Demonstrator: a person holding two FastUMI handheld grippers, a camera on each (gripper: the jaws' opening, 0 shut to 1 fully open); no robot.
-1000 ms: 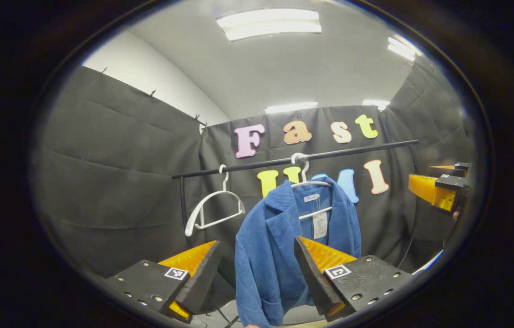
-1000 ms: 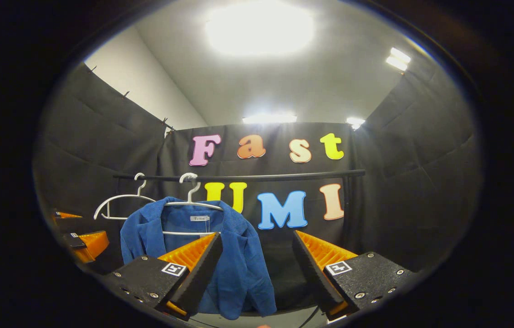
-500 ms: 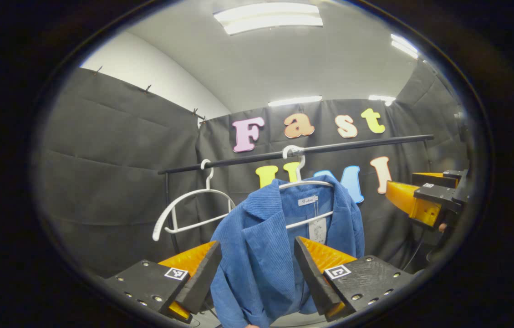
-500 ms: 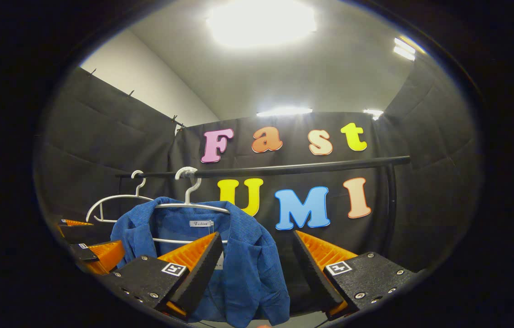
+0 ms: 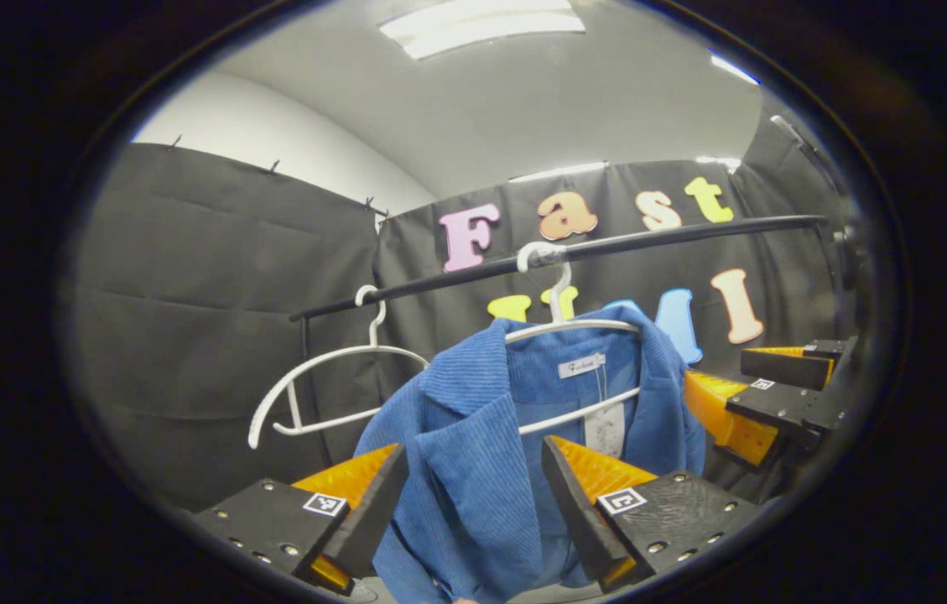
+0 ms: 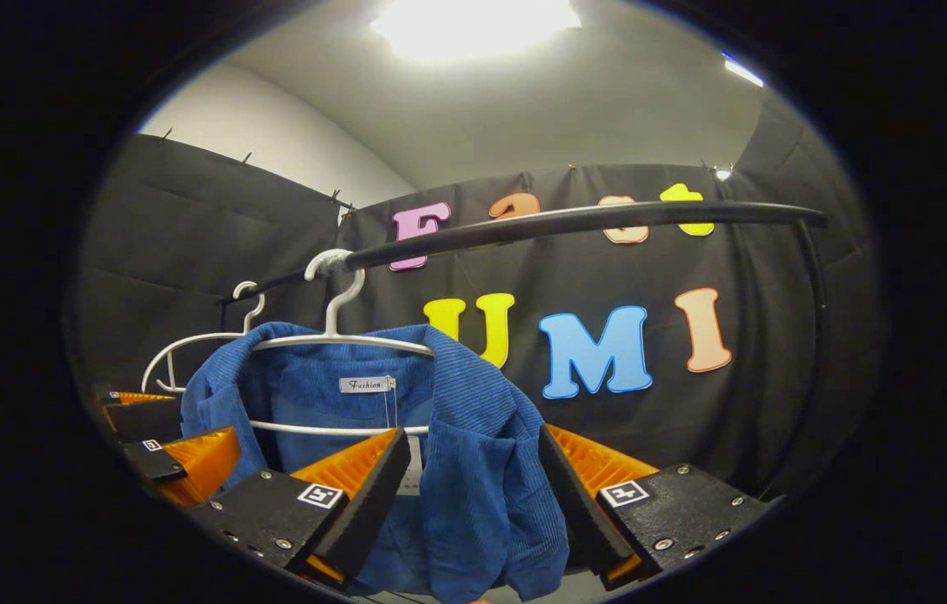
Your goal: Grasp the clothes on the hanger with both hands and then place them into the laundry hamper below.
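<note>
A blue corduroy jacket hangs on a white plastic hanger hooked over the black metal rail, at about 12 o'clock from both grippers. The left gripper stands wide open, its fingers flanking the jacket's front panel without visibly pressing it. The right gripper, likewise spread wide, straddles the opposite lapel and holds nothing. A second, empty white hanger hangs at 10 o'clock along the rail. The task appears barely begun: neither grasp is made, the garment has yet to come off its hanger, and the drop into the hamper remains. No container can be checked for contents.
</note>
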